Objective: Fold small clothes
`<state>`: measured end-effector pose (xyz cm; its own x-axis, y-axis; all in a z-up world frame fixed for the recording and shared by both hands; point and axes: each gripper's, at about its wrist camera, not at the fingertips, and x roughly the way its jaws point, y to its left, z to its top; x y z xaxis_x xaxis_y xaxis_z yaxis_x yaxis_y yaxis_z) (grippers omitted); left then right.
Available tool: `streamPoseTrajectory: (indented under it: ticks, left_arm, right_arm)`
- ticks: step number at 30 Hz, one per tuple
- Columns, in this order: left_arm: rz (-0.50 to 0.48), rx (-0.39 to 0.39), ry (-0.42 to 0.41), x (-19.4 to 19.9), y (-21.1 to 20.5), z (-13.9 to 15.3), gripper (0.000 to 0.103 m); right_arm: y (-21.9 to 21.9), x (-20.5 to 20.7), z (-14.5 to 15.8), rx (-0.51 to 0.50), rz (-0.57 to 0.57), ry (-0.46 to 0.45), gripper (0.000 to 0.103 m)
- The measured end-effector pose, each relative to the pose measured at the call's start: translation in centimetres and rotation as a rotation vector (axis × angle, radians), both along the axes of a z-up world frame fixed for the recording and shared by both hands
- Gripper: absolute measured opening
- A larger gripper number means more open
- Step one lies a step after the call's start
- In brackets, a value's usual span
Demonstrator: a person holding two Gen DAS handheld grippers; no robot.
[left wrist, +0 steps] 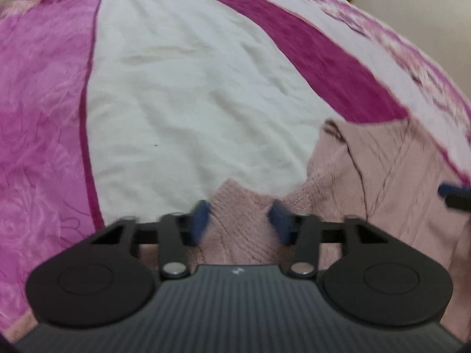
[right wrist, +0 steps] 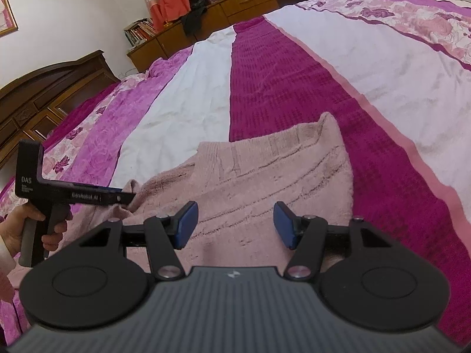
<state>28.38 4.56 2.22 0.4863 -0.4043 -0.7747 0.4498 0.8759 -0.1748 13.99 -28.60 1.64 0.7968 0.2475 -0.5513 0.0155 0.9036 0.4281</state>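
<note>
L gripper (left wrist: 240,220) jaws apart w/ sweater (right wrist: 265,182) cuff between, not clamped. R gripper (right wrist: 235,223) apart, above sweater on bed (right wrist: 294,88). Fold barely begun; most left.

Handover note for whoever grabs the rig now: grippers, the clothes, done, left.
Left gripper: jaws apart, a corner of the pink sweater between the pads, not clearly pinched.
Right gripper: open, empty, over the sweater's middle.
Sweater lies on the bedspread, partly folded, its left edge bunched up.
Done: looks like a first fold, rough.
Left: likely grip the corner, finish folding, flatten.
</note>
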Motion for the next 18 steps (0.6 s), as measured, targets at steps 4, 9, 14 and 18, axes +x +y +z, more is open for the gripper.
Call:
streamPoseTrajectory:
  ticks: [4, 9, 14, 18]
  left_arm:
    - [0.068, -0.006, 0.013, 0.0, 0.1, 0.4, 0.008]
    - [0.109, 0.119, -0.154, -2.2, -1.6, 1.4, 0.007]
    - [0.170, 0.288, -0.290, -2.3, -3.5, 0.6, 0.007]
    - [0.189, 0.325, -0.266, -2.0, -4.2, -1.2, 0.008]
  right_arm:
    - [0.0, 0.1, 0.0, -0.009, 0.001, -0.004, 0.065]
    - [-0.1, 0.1, -0.3, -0.006, -0.010, -0.007, 0.065]
    - [0.0, 0.1, -0.7, -0.026, -0.015, -0.009, 0.065]
    - [0.3, 0.2, -0.9, -0.052, -0.008, -0.012, 0.065]
